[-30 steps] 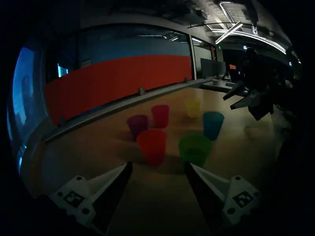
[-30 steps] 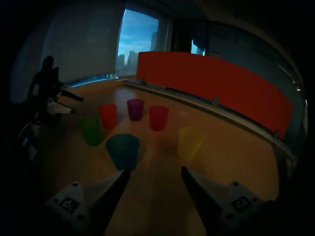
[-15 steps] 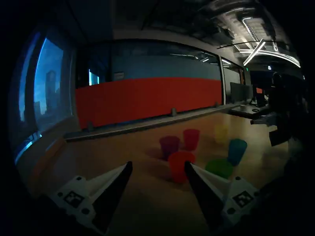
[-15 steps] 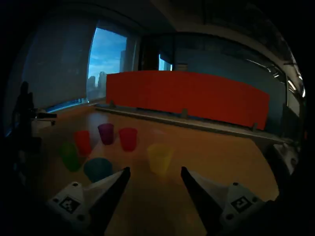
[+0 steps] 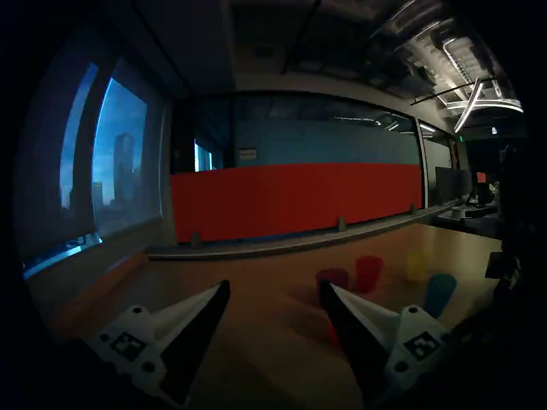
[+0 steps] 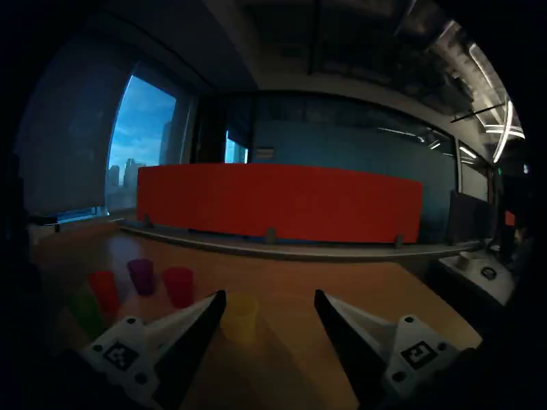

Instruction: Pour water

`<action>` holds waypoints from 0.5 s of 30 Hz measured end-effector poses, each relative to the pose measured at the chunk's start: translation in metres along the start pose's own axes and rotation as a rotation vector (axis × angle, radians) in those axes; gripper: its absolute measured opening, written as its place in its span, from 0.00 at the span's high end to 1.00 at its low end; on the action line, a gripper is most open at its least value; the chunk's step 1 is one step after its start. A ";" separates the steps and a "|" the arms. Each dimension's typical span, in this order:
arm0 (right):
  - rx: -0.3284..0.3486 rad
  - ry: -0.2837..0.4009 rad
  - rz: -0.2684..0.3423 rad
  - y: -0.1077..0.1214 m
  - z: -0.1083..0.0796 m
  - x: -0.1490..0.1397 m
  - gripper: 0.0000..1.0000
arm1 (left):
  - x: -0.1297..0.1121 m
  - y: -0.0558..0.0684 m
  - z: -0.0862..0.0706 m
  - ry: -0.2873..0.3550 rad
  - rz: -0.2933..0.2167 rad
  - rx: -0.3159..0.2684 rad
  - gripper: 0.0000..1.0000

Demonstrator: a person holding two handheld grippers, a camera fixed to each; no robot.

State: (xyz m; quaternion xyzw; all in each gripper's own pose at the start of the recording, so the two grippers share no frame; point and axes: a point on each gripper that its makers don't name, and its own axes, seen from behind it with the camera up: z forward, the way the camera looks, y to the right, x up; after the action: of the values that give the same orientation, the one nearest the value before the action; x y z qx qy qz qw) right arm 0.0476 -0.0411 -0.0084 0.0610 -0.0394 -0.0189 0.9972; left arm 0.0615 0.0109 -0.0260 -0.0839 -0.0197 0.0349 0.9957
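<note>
Both tools are held spread and empty — the left tool (image 5: 273,285) and the right tool (image 6: 269,295) — over the wooden counter (image 5: 267,342). The cups are stood upright on it, long axes vertical, mouths up: smooth, tapered tumblers. A teal cup (image 5: 439,292) is seen in the left gripper view beside the purple cup (image 5: 333,276) and red cup (image 5: 368,272). A green cup (image 6: 85,309) is seen in the right gripper view, where the yellow cup (image 6: 239,316) is framed between the fingers, untouched.

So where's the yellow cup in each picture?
Left gripper view: the yellow cup stands right of middle, far back on the table.
Right gripper view: the yellow cup sits low, left of middle, between the tips of the right gripper.
Shared landmark: the long red panel behind the table.
</note>
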 end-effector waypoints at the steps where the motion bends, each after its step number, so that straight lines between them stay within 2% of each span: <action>1: -0.014 0.012 0.000 0.001 0.000 0.003 0.00 | 0.003 0.000 0.001 0.008 -0.001 0.009 0.02; 9: -0.123 0.102 0.006 0.016 -0.006 0.024 0.00 | 0.017 -0.005 0.007 0.050 -0.035 0.060 0.03; 15: -0.151 0.124 0.027 0.020 -0.010 0.031 0.00 | 0.023 -0.011 0.008 0.072 -0.038 0.099 0.02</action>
State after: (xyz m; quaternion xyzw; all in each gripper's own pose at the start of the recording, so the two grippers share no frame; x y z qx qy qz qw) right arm 0.0802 -0.0218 -0.0140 -0.0139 0.0232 -0.0046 0.9996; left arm 0.0851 0.0030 -0.0154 -0.0353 0.0164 0.0140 0.9991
